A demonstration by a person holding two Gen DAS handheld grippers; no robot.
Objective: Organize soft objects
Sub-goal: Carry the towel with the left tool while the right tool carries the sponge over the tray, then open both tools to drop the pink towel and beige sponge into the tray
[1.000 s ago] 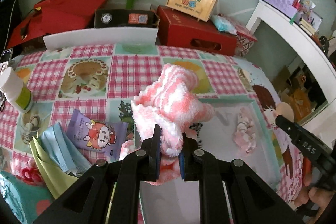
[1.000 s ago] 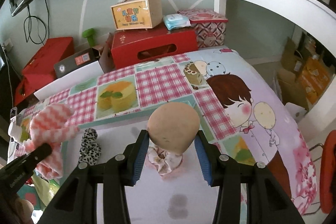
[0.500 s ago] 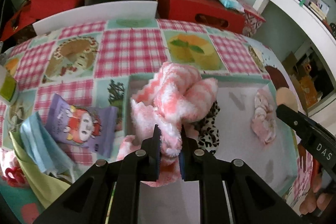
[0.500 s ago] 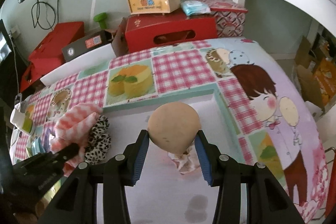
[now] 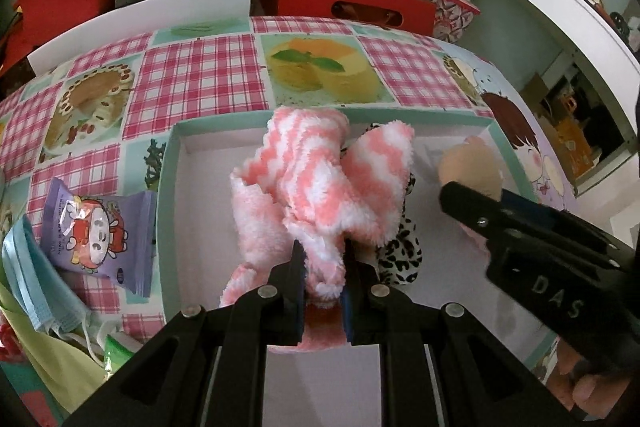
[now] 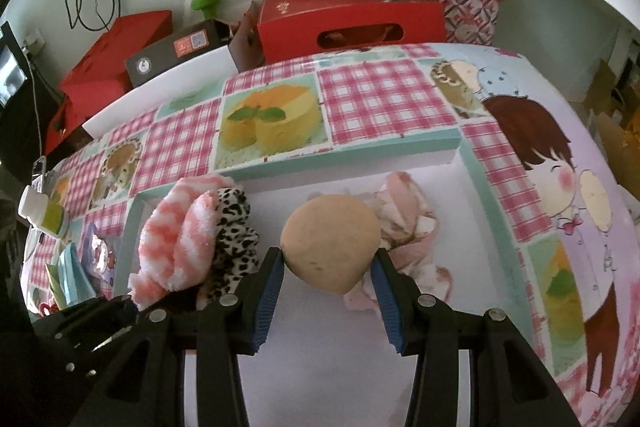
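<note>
Left gripper [image 5: 322, 281] pinching fluffy pink-white sock [image 5: 320, 187]: light, floppy, bunched fold best. Right gripper [image 6: 327, 277] squeezing tan sponge puff [image 6: 330, 243]: squishy, probably weightless, grab mid-body.

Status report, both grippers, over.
Left gripper shut on pink sock. Right gripper shut on tan sponge. Both over tray; leopard scrunchie between.

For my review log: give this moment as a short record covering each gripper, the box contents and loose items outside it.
left gripper: shut on pink-and-white fuzzy cloth, over the box
right gripper: shut on tan sponge, over the box
box: teal rim, white floor; holds leopard scrunchie and pale pink scrunchie
outside box: purple wipes packet, blue face mask
</note>
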